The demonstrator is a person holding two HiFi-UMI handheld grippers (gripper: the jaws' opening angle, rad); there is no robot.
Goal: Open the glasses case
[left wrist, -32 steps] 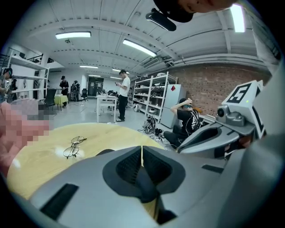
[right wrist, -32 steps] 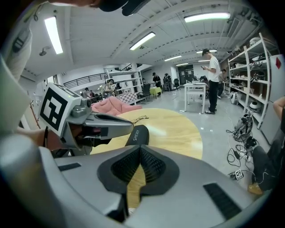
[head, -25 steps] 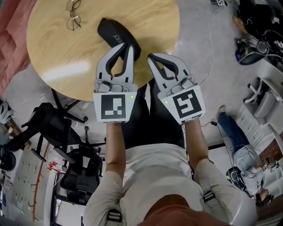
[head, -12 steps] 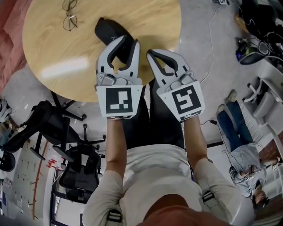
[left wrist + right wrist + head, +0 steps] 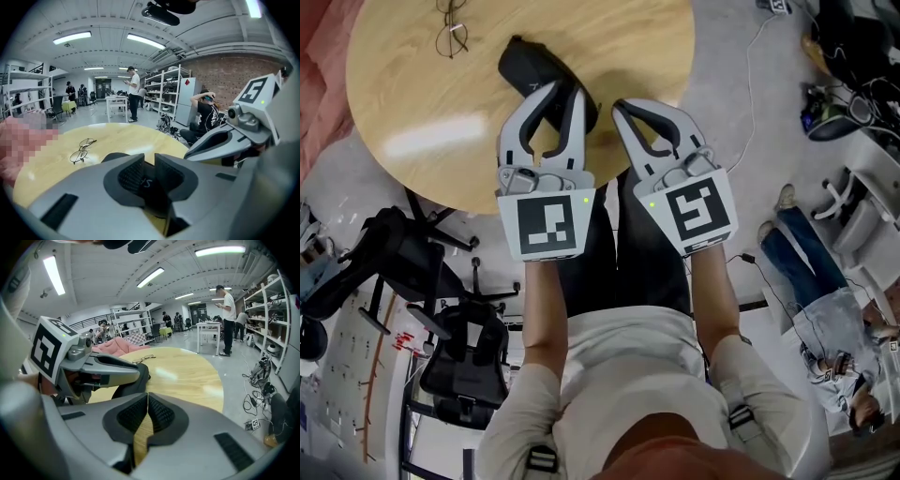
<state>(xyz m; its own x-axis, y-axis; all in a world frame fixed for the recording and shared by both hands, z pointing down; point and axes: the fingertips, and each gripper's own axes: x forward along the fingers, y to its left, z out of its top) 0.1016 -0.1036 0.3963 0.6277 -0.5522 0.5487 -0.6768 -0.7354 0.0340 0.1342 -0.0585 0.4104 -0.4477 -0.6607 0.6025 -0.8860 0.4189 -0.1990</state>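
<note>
On the table: the round wood table (image 5: pixel 609 37) fills the upper part of the head view. The black case (image 5: pixel 528 67) lies on it, upper left of the middle, with its lid shut. The glasses (image 5: pixel 450 28) lie apart from it, at the top left.
Left gripper: the left gripper (image 5: pixel 565 91) hangs over the near end of the case. Its jaws are a little apart and have just been closing a bit. In the left gripper view, the case shows through the gap. The pads (image 5: pixel 130 174) do not seem to squeeze it, so this gripper holds nothing.
Right gripper: the right gripper (image 5: pixel 621 108) is just right of the left one, near the table's lower edge. Its jaws are clenched tight with nothing in them. It does not touch the case.
Step now: I think this is getting a first grip on the case. Opening has not begun.
How to do it well: one gripper should hold the bottom half down so the case cannot slide. The other should catch the lid's edge at the seam and lift slowly. The gap looks thin for the case, so the left jaws may need to spread more first.
Watch out: the case looks smooth and round, so it may slip or spin. Keep it away from the glasses.
</note>
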